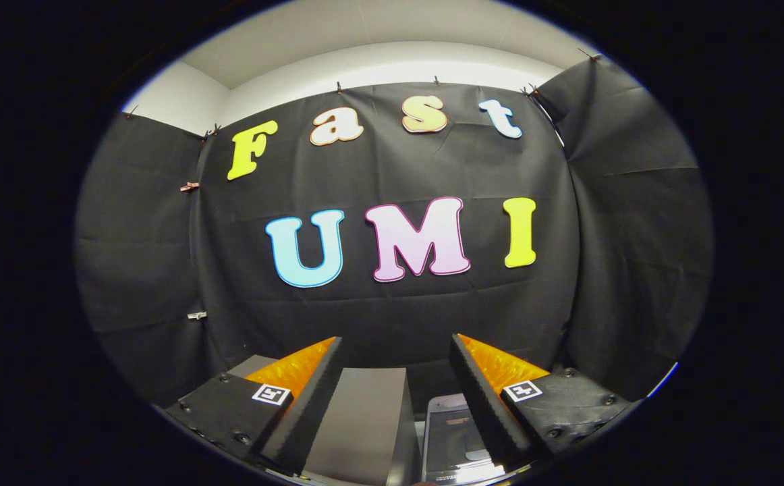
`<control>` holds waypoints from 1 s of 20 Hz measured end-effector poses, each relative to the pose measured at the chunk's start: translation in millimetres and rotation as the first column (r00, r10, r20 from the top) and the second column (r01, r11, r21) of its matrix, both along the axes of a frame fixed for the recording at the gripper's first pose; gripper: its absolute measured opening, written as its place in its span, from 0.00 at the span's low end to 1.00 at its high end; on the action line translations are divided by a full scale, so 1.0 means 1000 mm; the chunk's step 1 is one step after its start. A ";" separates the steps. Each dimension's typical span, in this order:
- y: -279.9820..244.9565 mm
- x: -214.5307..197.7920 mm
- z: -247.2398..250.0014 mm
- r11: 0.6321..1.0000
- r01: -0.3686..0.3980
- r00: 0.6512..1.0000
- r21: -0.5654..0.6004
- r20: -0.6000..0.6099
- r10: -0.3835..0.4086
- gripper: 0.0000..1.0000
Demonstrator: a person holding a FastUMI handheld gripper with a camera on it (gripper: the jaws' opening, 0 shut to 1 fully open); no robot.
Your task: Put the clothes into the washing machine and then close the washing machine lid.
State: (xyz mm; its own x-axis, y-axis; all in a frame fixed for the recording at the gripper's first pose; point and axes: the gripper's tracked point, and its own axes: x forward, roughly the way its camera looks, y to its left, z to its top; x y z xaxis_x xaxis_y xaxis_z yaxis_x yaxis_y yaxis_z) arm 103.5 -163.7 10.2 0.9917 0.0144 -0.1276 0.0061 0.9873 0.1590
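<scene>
My gripper (395,339) is held high and level, facing the black cloth wall. Its two fingers (311,398) stand wide apart, open, with nothing between them. Low down between the fingers I see a grey box-shaped body (361,425). Right beside it is a pale, glossy panel with rounded corners (454,435), partly covered by the right finger. I cannot tell whether these are parts of the washing machine or whether its lid is up or down.
The black cloth wall (392,310) hangs straight ahead and wraps round on both sides. White room wall and ceiling (378,64) show above it. A few clips (196,315) pin the cloth on the left.
</scene>
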 end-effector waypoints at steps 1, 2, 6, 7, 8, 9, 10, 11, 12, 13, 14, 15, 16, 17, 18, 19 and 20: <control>-0.001 0.001 0.002 1.000 0.002 1.000 -0.010 0.010 -0.002 0.99; 0.001 0.002 0.004 1.000 -0.003 1.000 -0.018 0.017 0.003 0.99; 0.008 -0.003 -0.002 0.999 -0.013 1.000 -0.039 0.010 0.013 0.99; 0.008 -0.003 -0.002 0.999 -0.013 1.000 -0.040 0.007 0.013 0.99; 0.010 -0.005 -0.002 0.999 -0.012 1.000 -0.038 0.004 0.012 0.99; 0.011 -0.006 -0.003 0.999 -0.012 1.000 -0.033 0.000 0.012 0.99; 0.012 -0.006 -0.002 0.999 -0.012 1.000 -0.030 -0.003 0.012 0.99; 0.012 -0.006 -0.001 0.999 -0.013 1.000 -0.031 -0.003 0.013 0.99; 0.012 -0.006 0.000 0.999 -0.014 1.000 -0.034 0.001 0.014 0.99; 0.012 -0.005 0.003 0.999 -0.015 1.000 -0.040 0.006 0.015 0.99; 0.011 -0.004 0.003 0.999 -0.016 1.000 -0.046 0.010 0.016 0.99; 0.011 -0.004 0.004 0.999 -0.015 1.000 -0.048 0.012 0.016 0.99; 0.011 -0.004 0.004 0.999 -0.014 1.000 -0.046 0.010 0.015 0.99; 0.011 -0.003 0.005 0.999 -0.017 1.000 -0.043 0.008 0.017 0.99; 0.011 -0.002 0.005 0.999 -0.015 1.000 -0.044 0.008 0.015 0.99; 0.010 -0.001 0.007 0.999 -0.014 1.000 -0.043 0.009 0.015 0.99; 0.010 0.000 0.010 0.999 -0.015 1.000 -0.040 0.011 0.015 0.99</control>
State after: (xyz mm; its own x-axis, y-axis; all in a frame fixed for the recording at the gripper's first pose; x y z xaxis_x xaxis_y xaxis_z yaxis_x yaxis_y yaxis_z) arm 103.1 -154.2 20.0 0.9928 0.0245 -0.1175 -0.0104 0.9927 0.1198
